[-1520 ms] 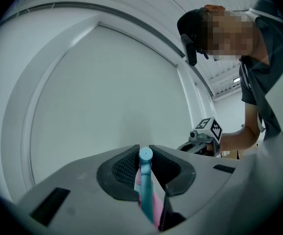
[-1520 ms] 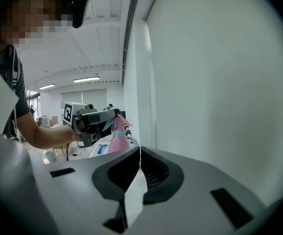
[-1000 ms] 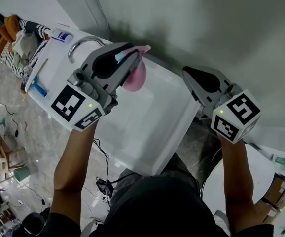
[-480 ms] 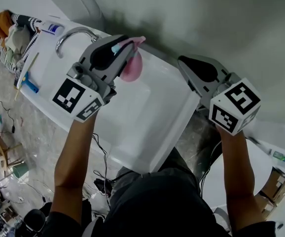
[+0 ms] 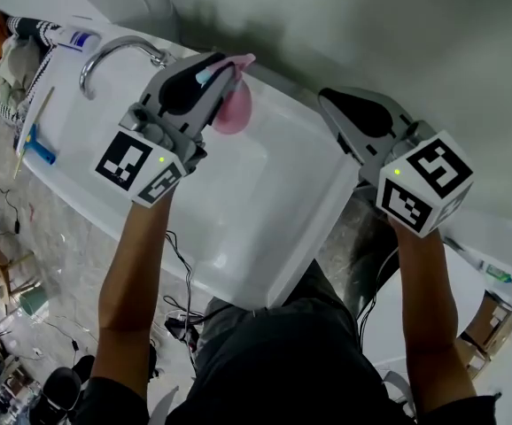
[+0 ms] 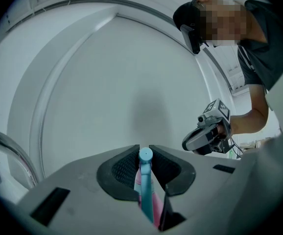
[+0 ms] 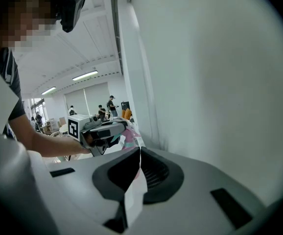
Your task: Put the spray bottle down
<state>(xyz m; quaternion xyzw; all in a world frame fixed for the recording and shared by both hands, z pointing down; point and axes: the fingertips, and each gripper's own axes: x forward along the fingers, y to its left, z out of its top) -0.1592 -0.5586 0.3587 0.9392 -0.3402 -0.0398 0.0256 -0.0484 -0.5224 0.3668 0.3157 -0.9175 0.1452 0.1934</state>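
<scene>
A pink spray bottle (image 5: 232, 107) with a light blue trigger hangs over the back of the white sink (image 5: 265, 206). My left gripper (image 5: 227, 71) is shut on the bottle's head. In the left gripper view the blue trigger (image 6: 145, 176) sits pinched between the dark pads, with the pink body (image 6: 157, 208) below it. My right gripper (image 5: 329, 103) hovers over the sink's right rim, apart from the bottle. In the right gripper view its jaws (image 7: 140, 153) are closed on a thin white sheet (image 7: 133, 192). The same view shows the left gripper (image 7: 101, 131) and the bottle (image 7: 130, 141) beyond it.
A chrome faucet (image 5: 117, 50) curves over the sink's far left end, close to the bottle. A white tube (image 5: 68, 35), a blue-handled tool (image 5: 36, 142) and a pile of cloth (image 5: 10, 50) lie on the left. A grey wall (image 5: 380, 34) rises behind.
Both grippers have sunk toward the sink. The left one still carries the bottle and the right one has stayed beside it.
</scene>
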